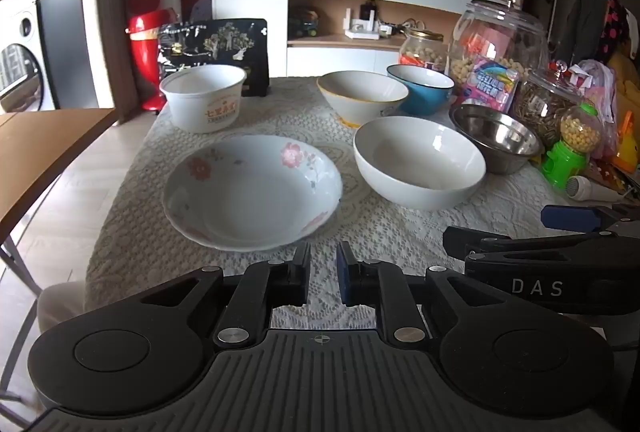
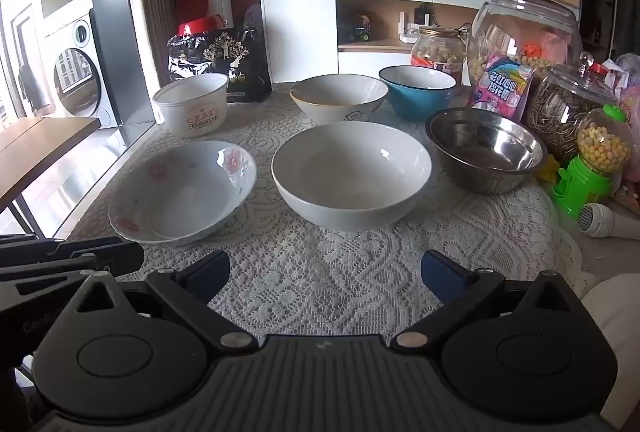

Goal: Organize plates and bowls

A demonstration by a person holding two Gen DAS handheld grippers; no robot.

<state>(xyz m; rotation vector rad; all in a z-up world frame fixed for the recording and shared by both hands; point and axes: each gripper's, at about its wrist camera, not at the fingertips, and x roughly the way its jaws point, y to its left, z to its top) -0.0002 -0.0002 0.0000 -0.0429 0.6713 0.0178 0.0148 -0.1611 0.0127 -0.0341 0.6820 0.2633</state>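
Several bowls stand apart on a lace-covered table (image 1: 376, 232). A flowered shallow bowl (image 1: 252, 197) is front left, a plain white bowl (image 1: 418, 161) beside it, a steel bowl (image 1: 496, 137) to the right. Behind stand a white paper tub (image 1: 204, 97), a yellow-rimmed white bowl (image 1: 362, 95) and a blue bowl (image 1: 422, 87). My left gripper (image 1: 323, 260) hovers just before the flowered bowl, nearly closed and empty. My right gripper (image 2: 325, 272) is open and empty, in front of the plain white bowl (image 2: 352, 175).
Glass jars (image 1: 498, 39) of snacks, a pink packet (image 1: 492, 83), a green candy dispenser (image 1: 572, 147) and a white microphone (image 2: 604, 222) crowd the table's right side. A black bag (image 1: 218, 51) and a red vase (image 1: 146, 47) stand at the back left. A wooden table (image 1: 40, 147) is left.
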